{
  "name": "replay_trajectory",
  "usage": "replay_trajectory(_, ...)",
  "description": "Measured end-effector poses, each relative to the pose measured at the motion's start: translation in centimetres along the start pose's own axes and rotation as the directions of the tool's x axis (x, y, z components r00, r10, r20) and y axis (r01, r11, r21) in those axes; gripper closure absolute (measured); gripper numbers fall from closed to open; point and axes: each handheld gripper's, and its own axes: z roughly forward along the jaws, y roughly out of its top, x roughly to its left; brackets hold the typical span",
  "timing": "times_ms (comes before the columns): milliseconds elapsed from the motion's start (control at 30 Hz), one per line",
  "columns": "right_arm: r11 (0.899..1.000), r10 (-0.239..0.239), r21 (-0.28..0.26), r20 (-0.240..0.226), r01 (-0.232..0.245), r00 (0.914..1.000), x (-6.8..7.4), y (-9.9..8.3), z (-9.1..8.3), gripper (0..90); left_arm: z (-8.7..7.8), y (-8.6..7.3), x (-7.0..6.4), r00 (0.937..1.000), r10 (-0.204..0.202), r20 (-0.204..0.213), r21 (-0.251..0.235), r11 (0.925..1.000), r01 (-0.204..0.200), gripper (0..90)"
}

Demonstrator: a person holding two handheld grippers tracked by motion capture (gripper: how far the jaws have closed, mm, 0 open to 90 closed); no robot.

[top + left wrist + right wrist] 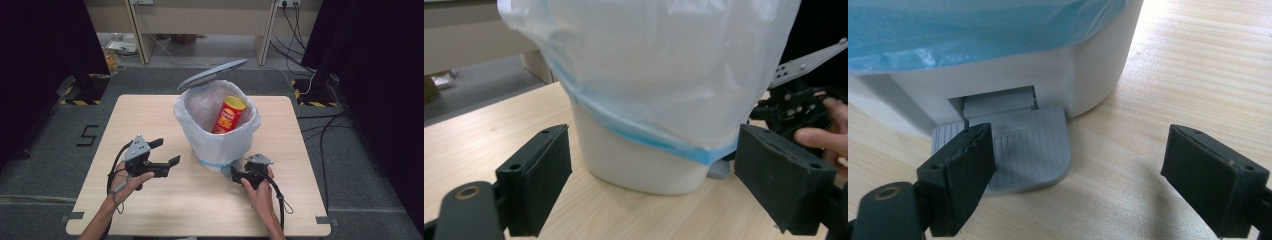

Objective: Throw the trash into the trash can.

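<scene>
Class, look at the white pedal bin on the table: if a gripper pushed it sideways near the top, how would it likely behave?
The pedal bin probably slides or tips easily: it looks like thin plastic and holds one snack can. Its raised lid adds weight up high. The loose bag liner would likely crumple and slip under the jaws.

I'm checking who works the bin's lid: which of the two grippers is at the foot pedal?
The right gripper: one open jaw rests on the grey pedal at the bin's base. The left gripper is open too, off to the bin's side.
</scene>
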Motion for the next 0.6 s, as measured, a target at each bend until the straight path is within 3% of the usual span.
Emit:
replay_trajectory(367, 1.000, -0.002, 0.000, -0.001, 0.002, 1.0000, 0.0, 0.0, 0.0, 13.8, 1.2, -3.4, 0.3, 0.9997, -0.008, -0.024, 0.063, 0.9979, 0.010, 14.8)
replay_trajectory(600, 1.000, 0.001, 0.001, -0.001, -0.001, 1.0000, 0.0, 0.0, 0.0, 13.9, 2.4, -5.5, 0.7, 0.9994, 0.002, -0.034, 0.128, 0.9917, 0.003, 14.9)
